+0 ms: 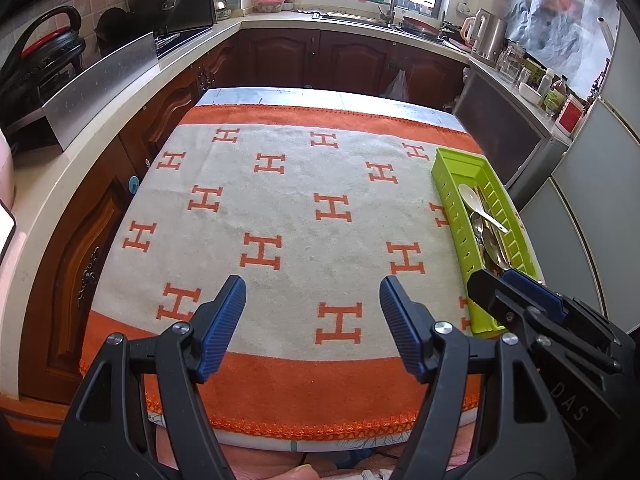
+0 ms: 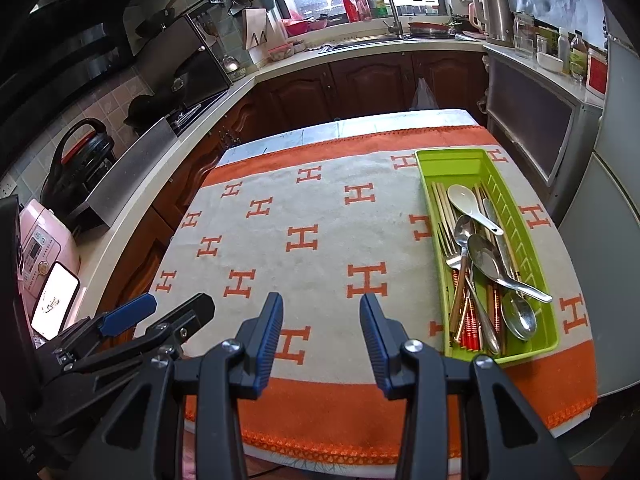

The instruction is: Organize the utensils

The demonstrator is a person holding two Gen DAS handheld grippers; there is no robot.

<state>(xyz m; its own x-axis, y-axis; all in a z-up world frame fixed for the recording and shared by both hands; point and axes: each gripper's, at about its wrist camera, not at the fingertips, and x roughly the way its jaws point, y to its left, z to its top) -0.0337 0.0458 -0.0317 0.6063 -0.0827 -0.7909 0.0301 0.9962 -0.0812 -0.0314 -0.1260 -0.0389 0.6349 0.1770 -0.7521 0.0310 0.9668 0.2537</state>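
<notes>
A green slotted utensil tray (image 2: 464, 168) lies at the right side of the table on an orange and grey towel (image 2: 320, 248). It holds a white ceramic spoon (image 2: 470, 204), metal spoons (image 2: 486, 256), a fork (image 2: 448, 246), chopsticks (image 2: 440, 204) and red-handled pieces (image 2: 470, 328). The tray also shows in the left wrist view (image 1: 452, 168). My right gripper (image 2: 321, 306) is open and empty over the towel's near edge, left of the tray. My left gripper (image 1: 313, 290) is open and empty over the towel's near middle.
Kitchen counters run along the left and back, with a stove (image 2: 188, 114), a sink and tap (image 2: 384, 4) and a kettle (image 2: 494, 18). A pink appliance (image 2: 40, 240) and a lit phone (image 2: 54, 306) sit at the near left. A cabinet (image 2: 532, 120) stands right of the table.
</notes>
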